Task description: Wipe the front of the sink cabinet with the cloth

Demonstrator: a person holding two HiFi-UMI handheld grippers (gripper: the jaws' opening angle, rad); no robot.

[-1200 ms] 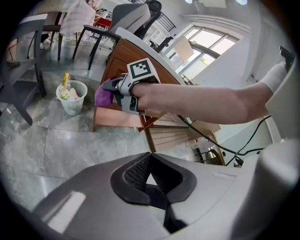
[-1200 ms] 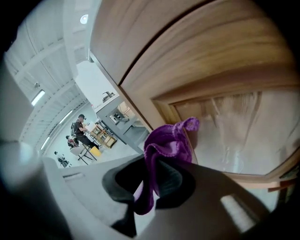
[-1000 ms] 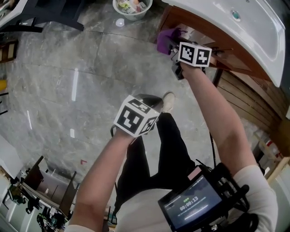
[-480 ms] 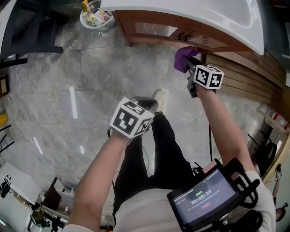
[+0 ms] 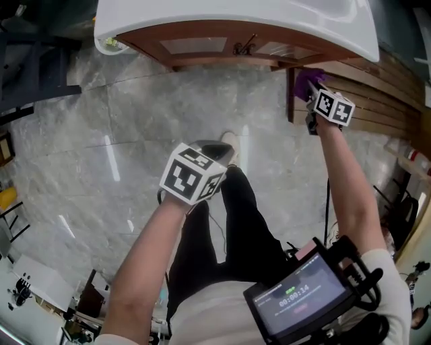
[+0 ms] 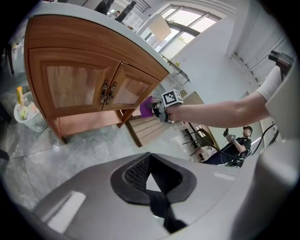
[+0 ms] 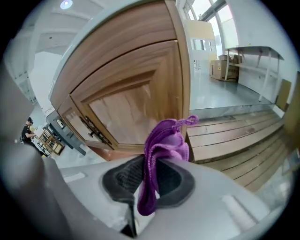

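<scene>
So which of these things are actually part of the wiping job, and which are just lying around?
For the job:
purple cloth, pinched in the right tool
wooden sink cabinet

Just around:
white basket beside the cabinet
wooden slats on the floor
left tool, shut on nothing

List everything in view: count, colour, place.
sink cabinet: one, brown wood, two doors, ahead of both grippers
sink: one, white, on top of the cabinet
door handles: two, dark, where the doors meet
cloth: one, purple, by the cabinet's right edge
bin: one, white, on the floor at the cabinet's left end
floor: grey marble tiles
slatted boards: brown wood, right of the cabinet
screen device: one, black, on the person's chest
left gripper: grey, jaws together, empty
right gripper: grey, jaws clamped on the cloth
</scene>
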